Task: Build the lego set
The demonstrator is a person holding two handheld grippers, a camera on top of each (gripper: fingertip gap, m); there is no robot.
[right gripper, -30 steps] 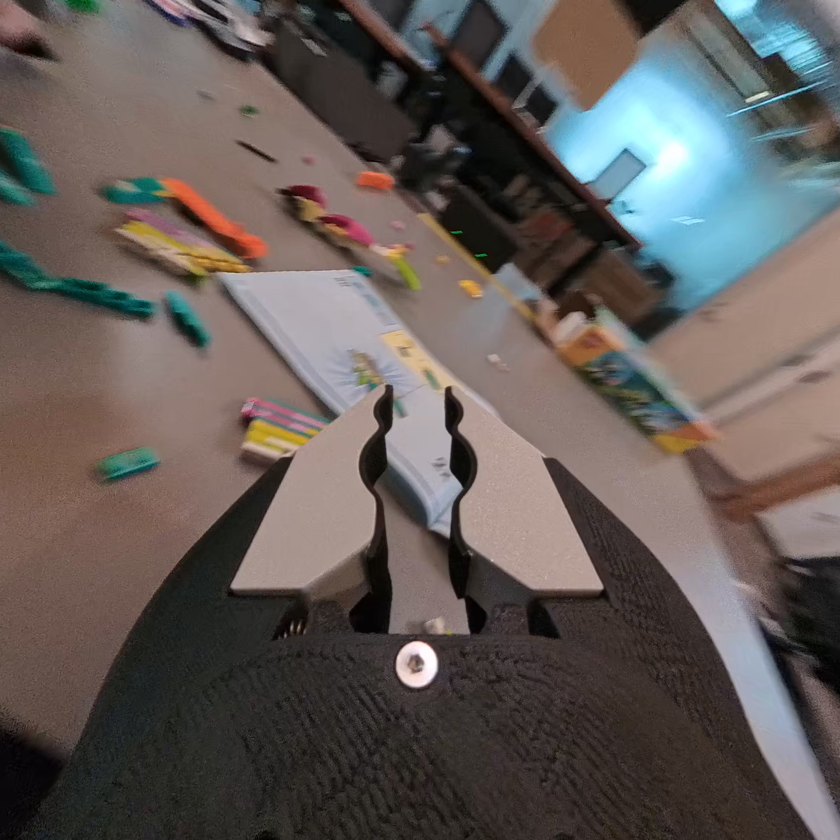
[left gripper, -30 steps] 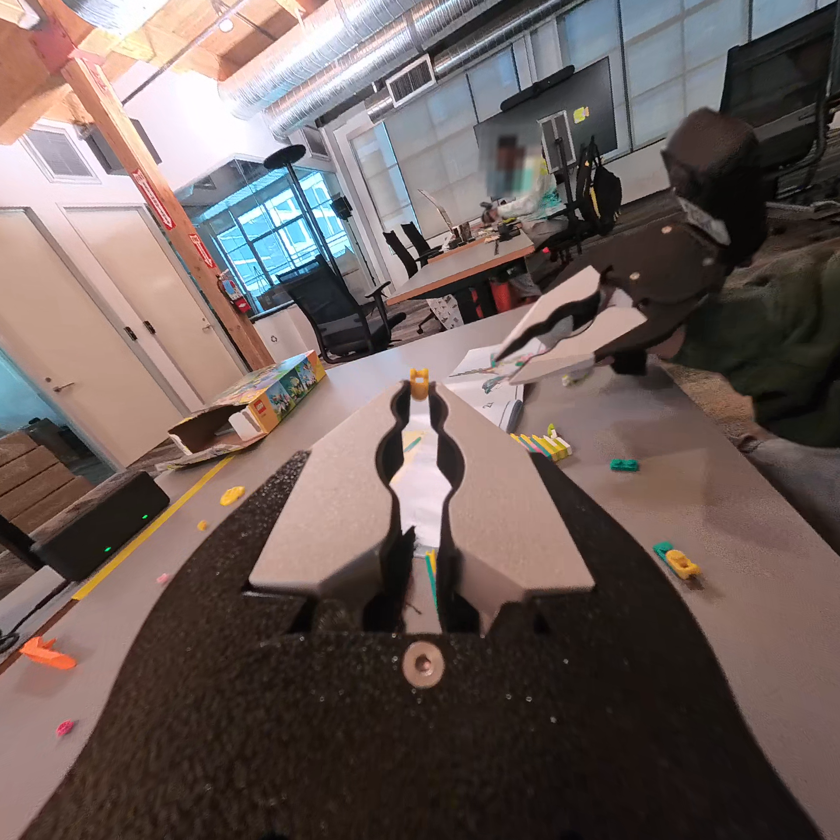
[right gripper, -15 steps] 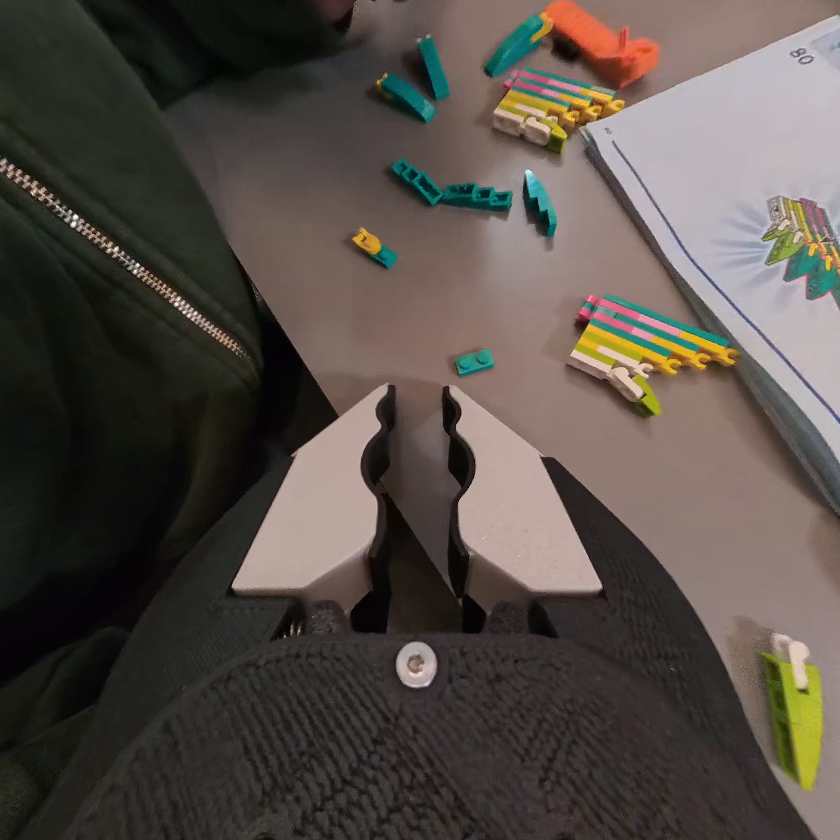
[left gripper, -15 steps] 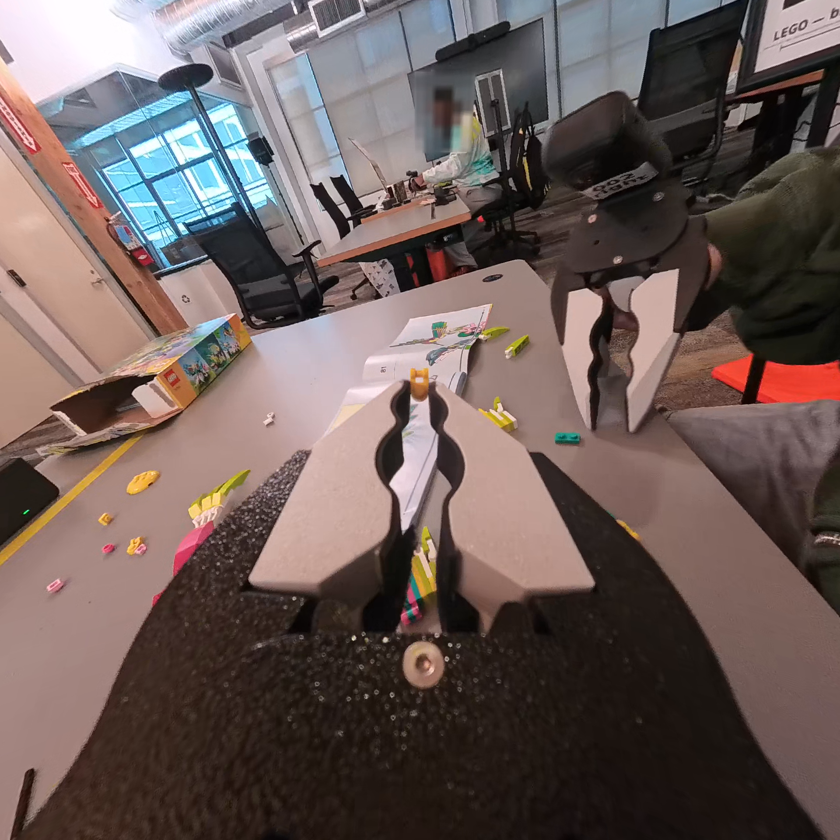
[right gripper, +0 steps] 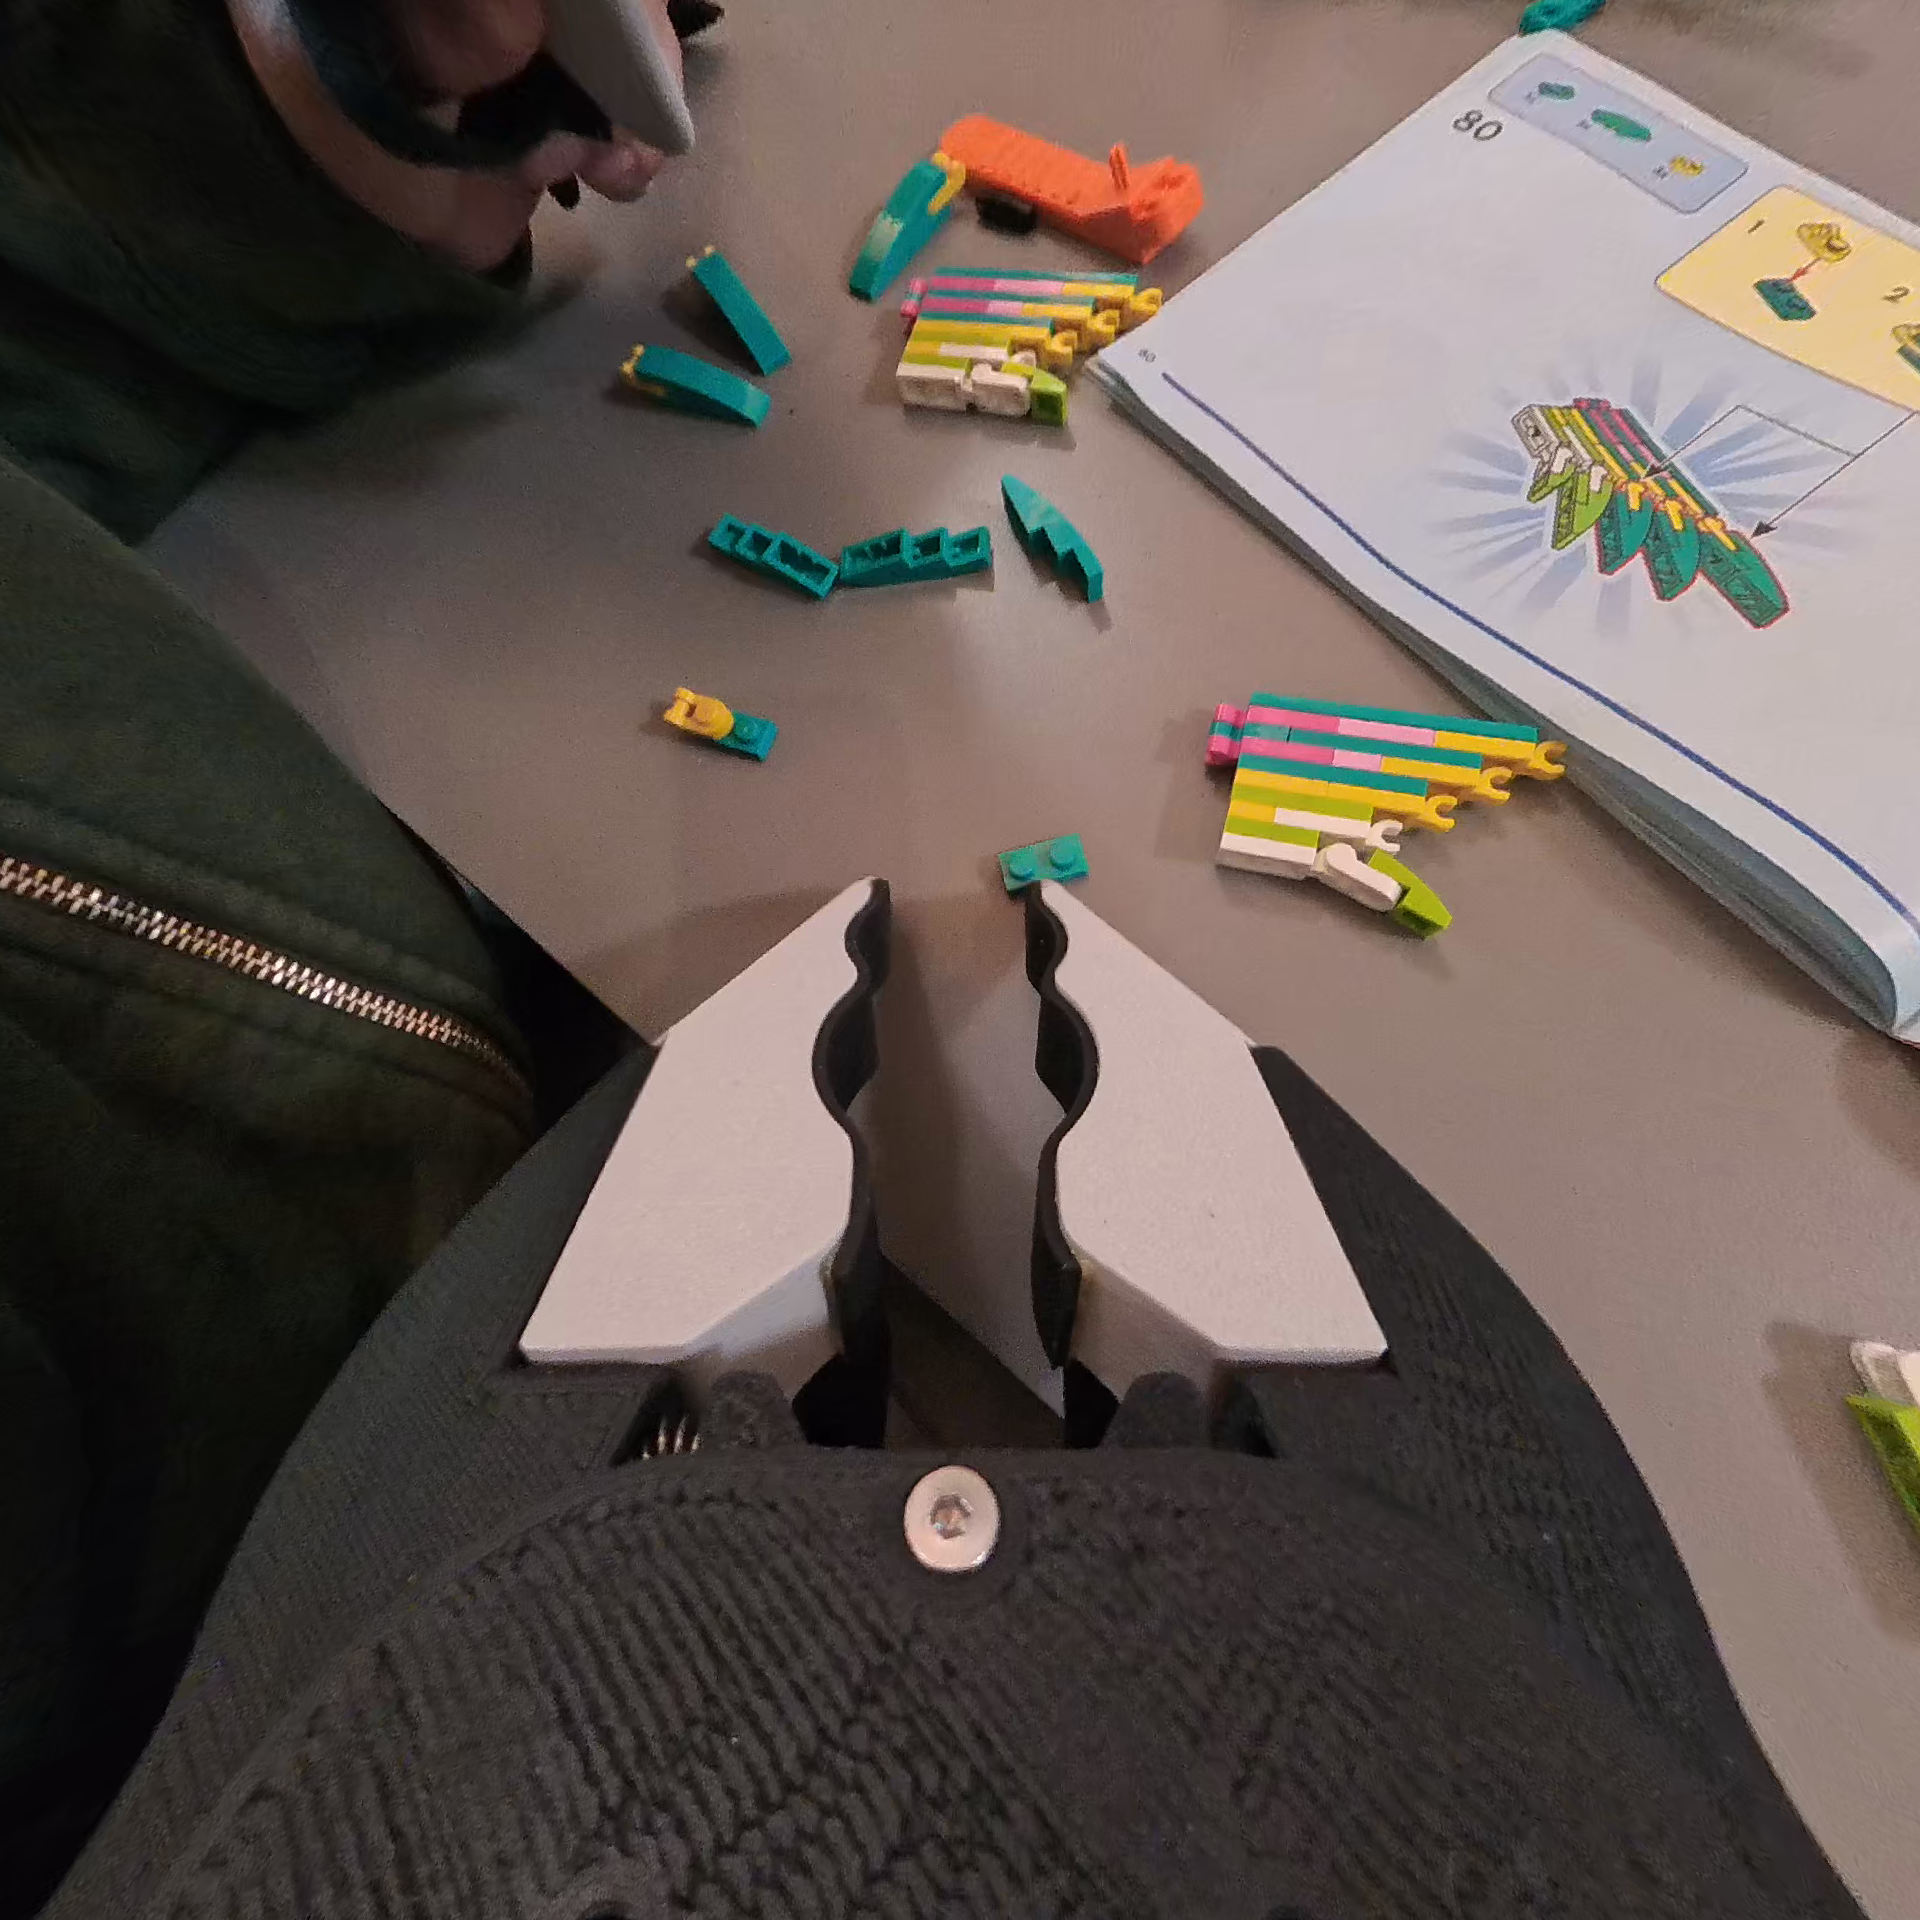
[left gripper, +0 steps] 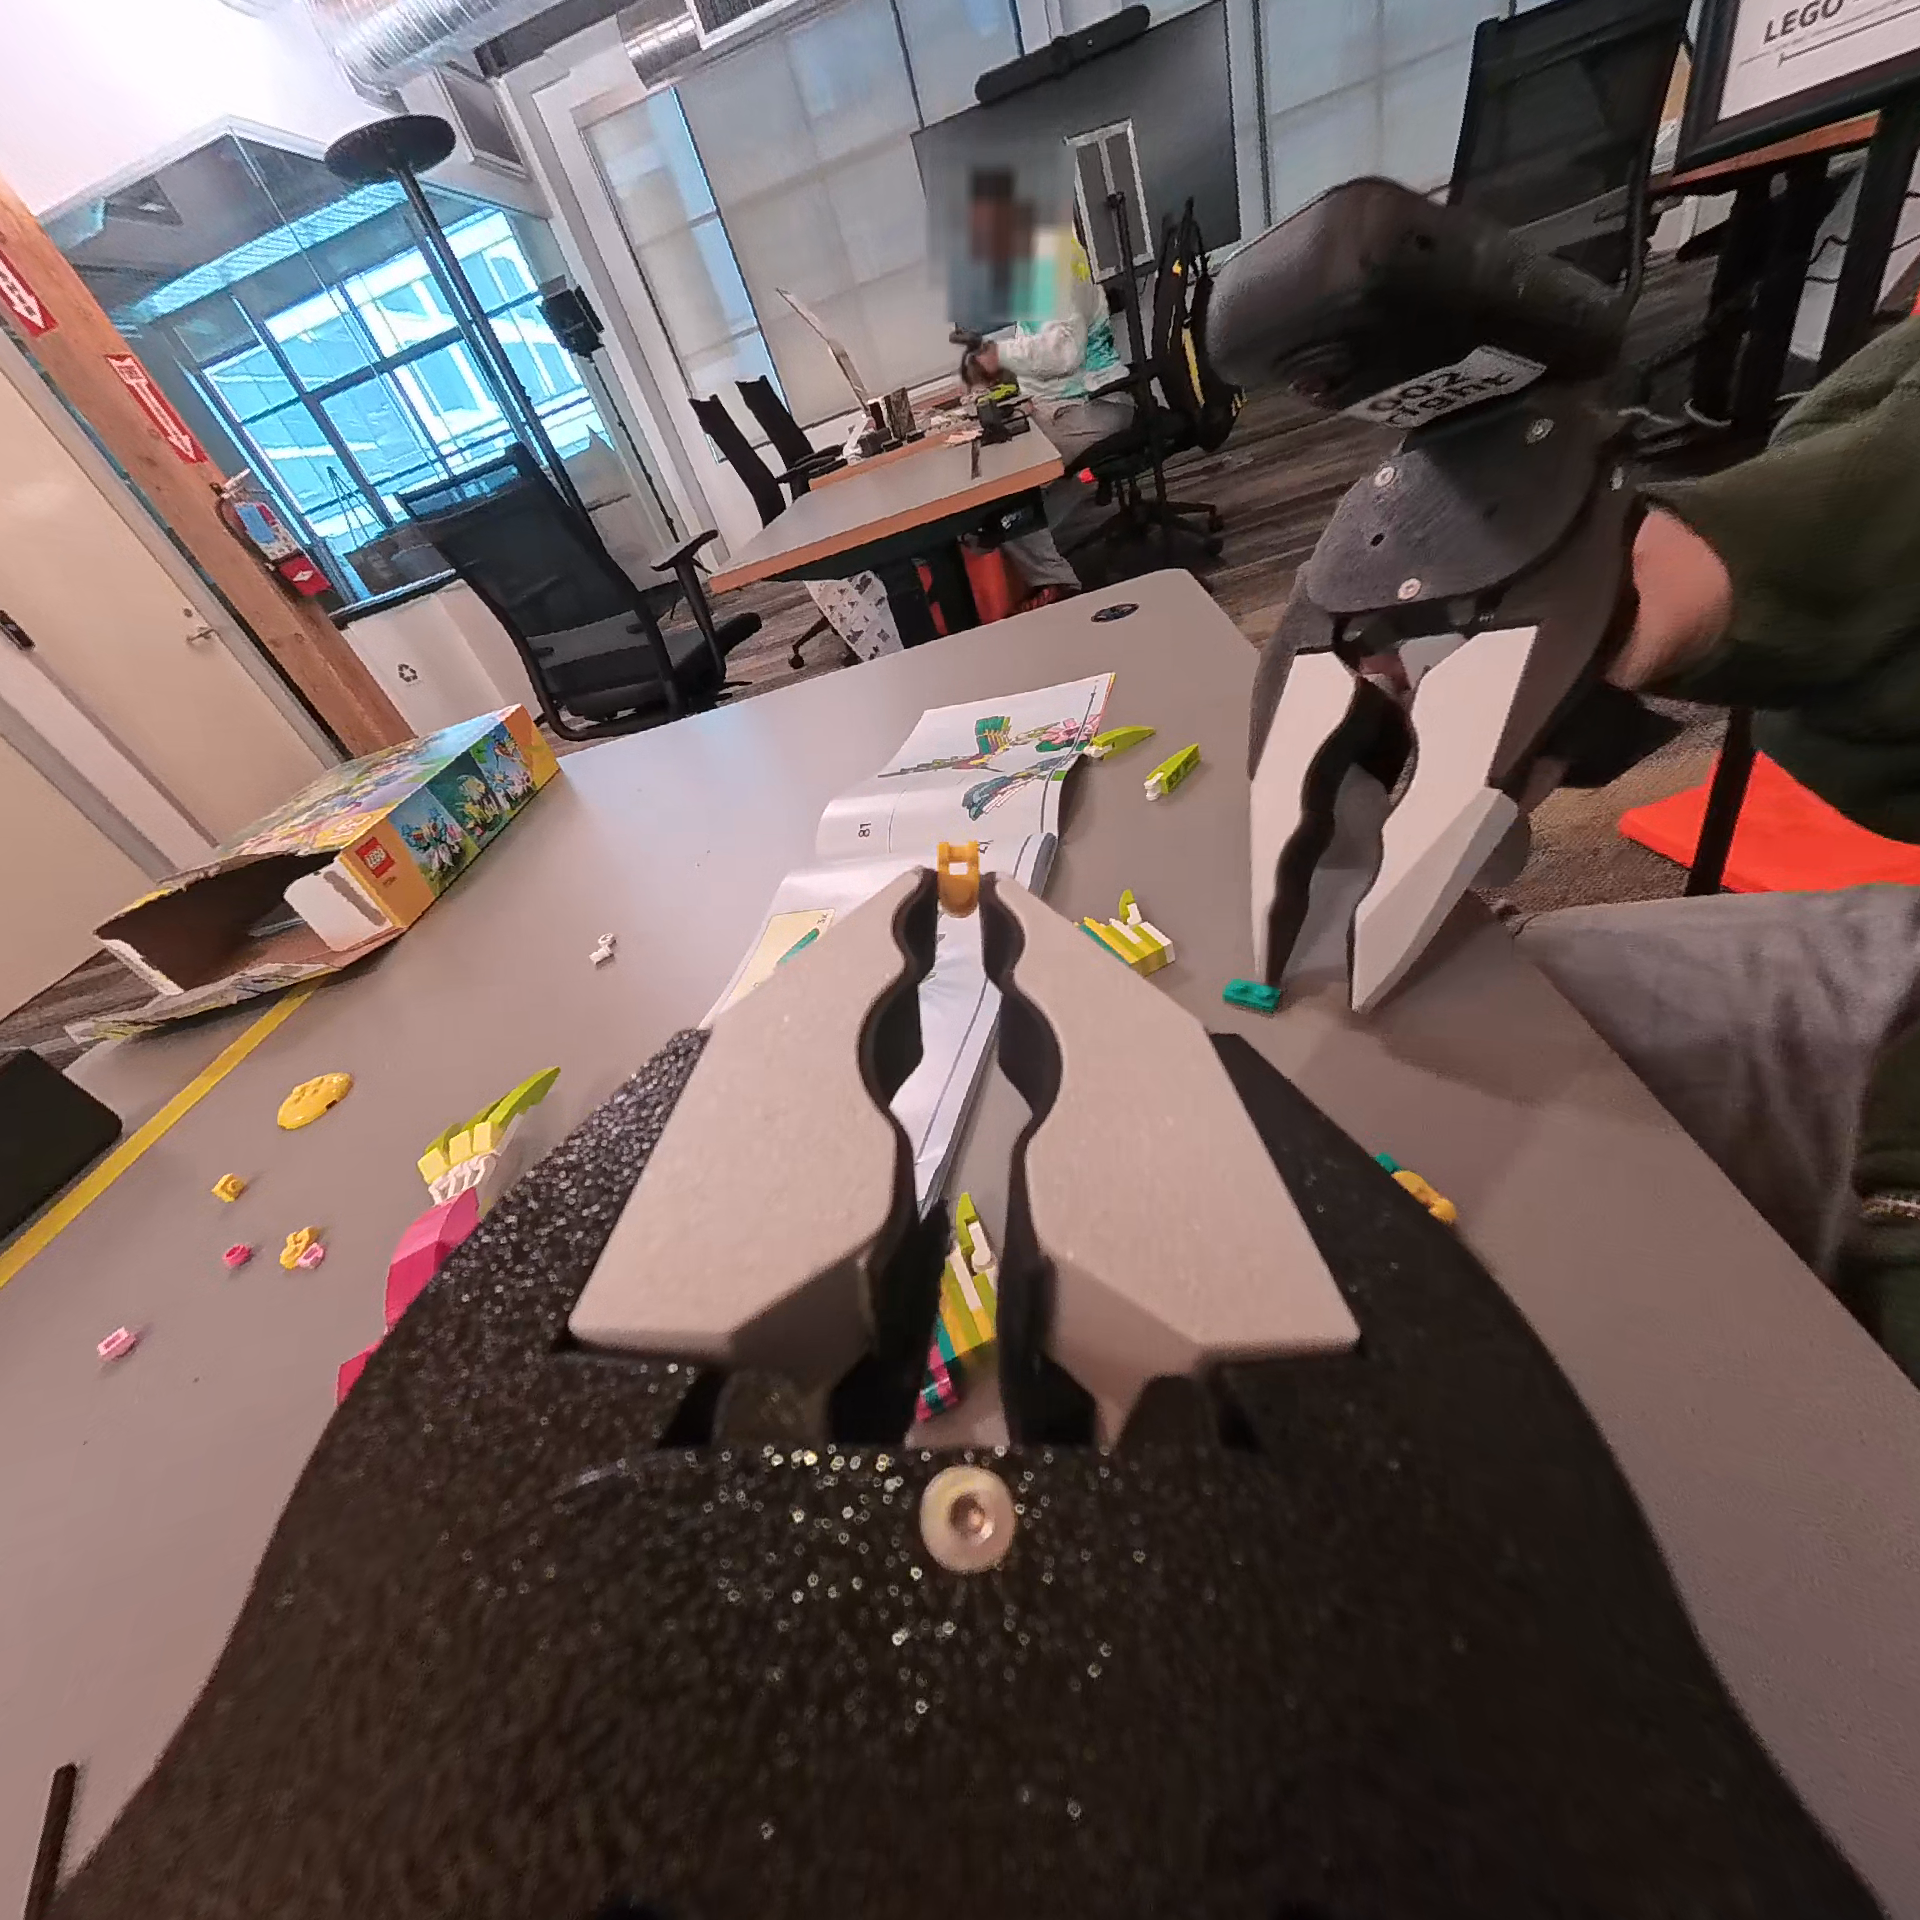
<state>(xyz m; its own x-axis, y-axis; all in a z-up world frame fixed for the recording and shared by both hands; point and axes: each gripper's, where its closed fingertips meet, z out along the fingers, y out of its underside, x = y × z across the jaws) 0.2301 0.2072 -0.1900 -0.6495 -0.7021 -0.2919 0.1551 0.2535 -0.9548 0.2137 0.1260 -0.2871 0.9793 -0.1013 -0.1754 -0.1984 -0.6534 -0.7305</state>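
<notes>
The grey counter (right gripper: 1558, 1195) carries everything, with the open instruction booklet (right gripper: 1558, 312) spread along its far side and the torn set box (left gripper: 343, 873) lying further off toward the doors. Two striped wing assemblies lie by the booklet, one near the orange piece (right gripper: 1018, 343) and one closer in (right gripper: 1351, 790), with loose teal slope pieces (right gripper: 852, 556) scattered between them and the person's green jacket. The right tool (right gripper: 954, 894), which half a second ago hung above the counter edge, has now dropped so its tips sit just above the surface, jaws apart and empty, one fingertip (right gripper: 1039, 904) right beside the small teal plate (right gripper: 1042, 860). That descent reads as the start of a pick: the plate is the likely target, but it lies off to one side of the gap, not between the jaws, so the tool probably needs a slight sideways shift before closing. The left tool (left gripper: 958, 883) holds its pose from the earlier views, pinched shut on a tiny yellow clip piece (left gripper: 956, 868) raised above the booklet, apparently waiting to be joined to that plate.
</notes>
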